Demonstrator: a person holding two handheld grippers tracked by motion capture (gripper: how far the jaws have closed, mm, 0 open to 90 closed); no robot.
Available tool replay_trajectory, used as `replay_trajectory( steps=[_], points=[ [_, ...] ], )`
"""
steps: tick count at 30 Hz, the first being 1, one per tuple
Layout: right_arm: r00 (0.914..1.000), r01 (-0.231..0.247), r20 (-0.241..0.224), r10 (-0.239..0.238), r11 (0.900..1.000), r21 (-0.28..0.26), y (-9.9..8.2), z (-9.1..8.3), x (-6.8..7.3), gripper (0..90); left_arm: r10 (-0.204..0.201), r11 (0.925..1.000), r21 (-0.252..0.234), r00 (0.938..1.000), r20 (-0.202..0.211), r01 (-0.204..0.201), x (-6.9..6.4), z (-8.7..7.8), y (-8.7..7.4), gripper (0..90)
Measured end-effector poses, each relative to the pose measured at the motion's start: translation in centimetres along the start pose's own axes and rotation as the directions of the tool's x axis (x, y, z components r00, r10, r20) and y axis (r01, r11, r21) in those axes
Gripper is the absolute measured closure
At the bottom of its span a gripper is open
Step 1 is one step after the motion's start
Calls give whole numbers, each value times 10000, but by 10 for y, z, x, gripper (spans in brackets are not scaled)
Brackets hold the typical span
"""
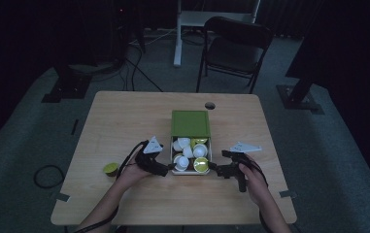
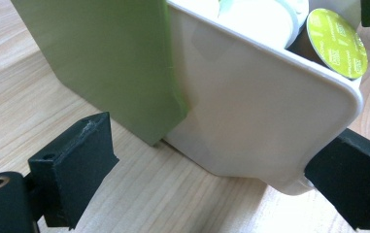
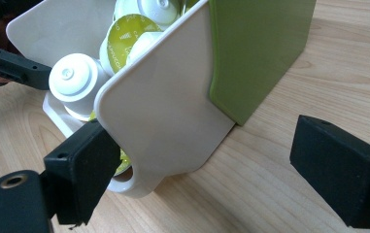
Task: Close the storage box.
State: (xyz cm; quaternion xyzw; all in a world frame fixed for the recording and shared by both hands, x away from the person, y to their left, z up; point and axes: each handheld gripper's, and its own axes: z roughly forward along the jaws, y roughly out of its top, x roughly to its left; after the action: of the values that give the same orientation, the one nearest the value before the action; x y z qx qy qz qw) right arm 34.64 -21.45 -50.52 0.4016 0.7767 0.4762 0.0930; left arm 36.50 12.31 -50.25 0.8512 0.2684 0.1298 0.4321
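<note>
While two grippers flank, one drawer (image 1: 191, 171), one loose capsule (image 1: 110, 168)

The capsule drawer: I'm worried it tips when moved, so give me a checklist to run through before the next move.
1. Left gripper jaws open around the white drawer side: ok.
2. Right gripper jaws open at the opposite side: ok.
3. Pads pressing the drawer wall: not ok, none grips it.
4. Drawer pulled out of the green sleeve: ok, capsules exposed.
5. Loose capsule on the table accounted for: not ok, outside the drawer.
6. Drawer base flat on table: cannot tell.
</note>
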Motion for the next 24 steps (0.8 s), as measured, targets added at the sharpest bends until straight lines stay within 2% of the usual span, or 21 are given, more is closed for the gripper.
replay_trajectory(
  steps=[9, 14, 20, 24],
  points=[
    [9999, 58, 85, -58, 10000, 23, 4, 3, -2, 108, -61, 10000, 48, 9999, -89, 61, 6, 2, 3, 75],
    [9998, -164, 119, 165, 9998, -63, 6, 5, -3, 108, -75, 10000, 14, 9999, -138, 75, 9, 2, 5, 75],
    [9996, -179, 209, 182, 9997, -158, 9, 6, -6, 107, -142, 9999, -49, 9997, -188, 141, 11, 3, 7, 75],
    [9994, -235, 269, 240, 9995, -208, 11, 8, -7, 108, -42, 10000, -3, 9995, -310, 42, 12, 4, 10, 75]
  ],
)
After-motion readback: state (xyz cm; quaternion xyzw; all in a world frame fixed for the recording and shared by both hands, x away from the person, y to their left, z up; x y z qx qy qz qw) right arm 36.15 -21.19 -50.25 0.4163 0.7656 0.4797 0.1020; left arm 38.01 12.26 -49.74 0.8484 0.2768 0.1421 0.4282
